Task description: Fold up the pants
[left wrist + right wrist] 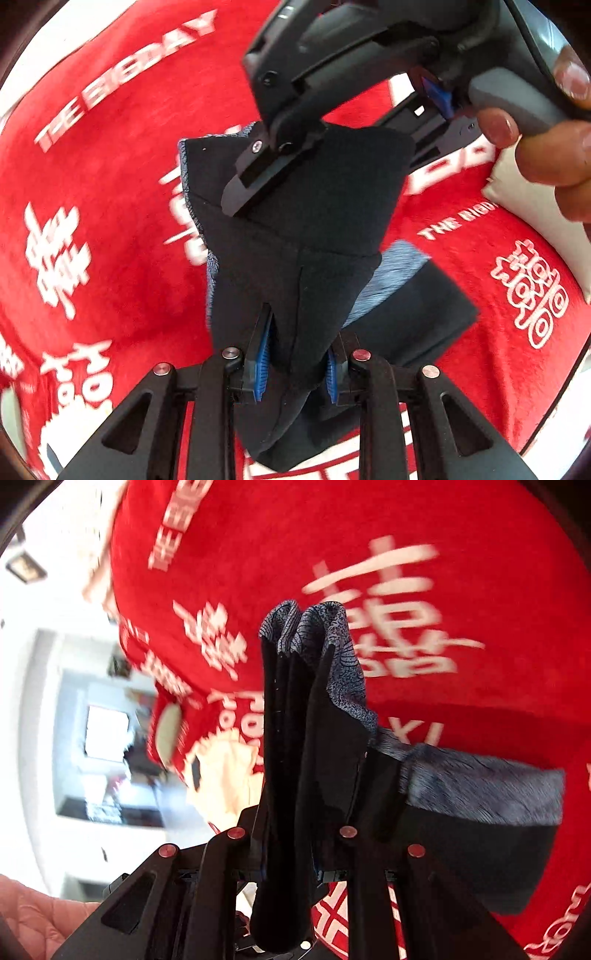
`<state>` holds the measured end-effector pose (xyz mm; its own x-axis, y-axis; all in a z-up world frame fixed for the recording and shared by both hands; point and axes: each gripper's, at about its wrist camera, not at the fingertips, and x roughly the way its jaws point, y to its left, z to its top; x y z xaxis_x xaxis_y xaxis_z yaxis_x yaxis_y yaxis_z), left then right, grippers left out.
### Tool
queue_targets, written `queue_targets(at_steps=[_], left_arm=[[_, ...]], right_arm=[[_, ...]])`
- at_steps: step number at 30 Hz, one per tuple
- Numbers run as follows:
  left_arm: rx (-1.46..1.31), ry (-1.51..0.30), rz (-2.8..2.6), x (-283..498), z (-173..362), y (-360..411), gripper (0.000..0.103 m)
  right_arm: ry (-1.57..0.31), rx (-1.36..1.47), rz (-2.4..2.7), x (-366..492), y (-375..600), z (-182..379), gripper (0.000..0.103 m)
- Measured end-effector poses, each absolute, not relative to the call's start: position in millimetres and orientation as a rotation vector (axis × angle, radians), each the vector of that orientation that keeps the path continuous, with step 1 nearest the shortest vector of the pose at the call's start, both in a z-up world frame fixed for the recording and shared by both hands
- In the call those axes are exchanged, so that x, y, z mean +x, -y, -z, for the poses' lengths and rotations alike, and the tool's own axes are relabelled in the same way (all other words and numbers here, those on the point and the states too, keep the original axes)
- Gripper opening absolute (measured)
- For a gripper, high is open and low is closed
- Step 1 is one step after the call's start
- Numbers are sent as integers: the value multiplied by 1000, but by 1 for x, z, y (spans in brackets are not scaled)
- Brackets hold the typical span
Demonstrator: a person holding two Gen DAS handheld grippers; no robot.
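The dark navy pants [314, 221] with a blue-grey speckled lining hang lifted above the red cloth. My left gripper [295, 369] is shut on a bunched fold of the pants, between its blue pads [260, 365]. My right gripper [255, 184] shows in the left wrist view from above, clamped on the pants' upper edge, held by a hand [546, 147]. In the right wrist view the right gripper [291, 853] is shut on several stacked layers of the pants [295, 738], which stand up between the fingers. A lower part of the pants [480, 812] trails to the right.
A red plush cloth [110, 221] with white lettering covers the surface under both grippers; it also shows in the right wrist view [406, 535]. A white edge [535, 221] lies at the right. A cream cloth [229, 775] and a bright room lie to the left.
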<state>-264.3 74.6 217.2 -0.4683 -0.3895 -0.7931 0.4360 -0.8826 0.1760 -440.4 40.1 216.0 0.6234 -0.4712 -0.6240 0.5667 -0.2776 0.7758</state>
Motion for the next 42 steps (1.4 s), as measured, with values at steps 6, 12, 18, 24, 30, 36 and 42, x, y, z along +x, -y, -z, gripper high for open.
queue_targets(at_steps=[6, 12, 18, 24, 30, 36, 42], left_arm=[[1385, 43, 2409, -311, -198, -126, 25], [1575, 75, 2363, -338, -145, -157, 25], [1669, 105, 2286, -336, -108, -163, 29], [1687, 19, 2290, -328, -113, -161, 65], [1651, -177, 2305, -304, -140, -140, 65], [1515, -450, 2174, -277, -158, -65, 65], [1355, -629, 1978, -259, -147, 34, 65]], right_arm=[[60, 1617, 1098, -490, -116, -189, 19], [127, 1718, 1147, -513, -166, -127, 18], [198, 1797, 1133, -511, -186, -63, 19], [193, 1819, 1172, -511, -195, -51, 22], [50, 1815, 1242, -506, -196, -62, 22], [-218, 1811, 1417, -492, -189, -77, 40], [-341, 1699, 1618, -485, -180, -109, 24]])
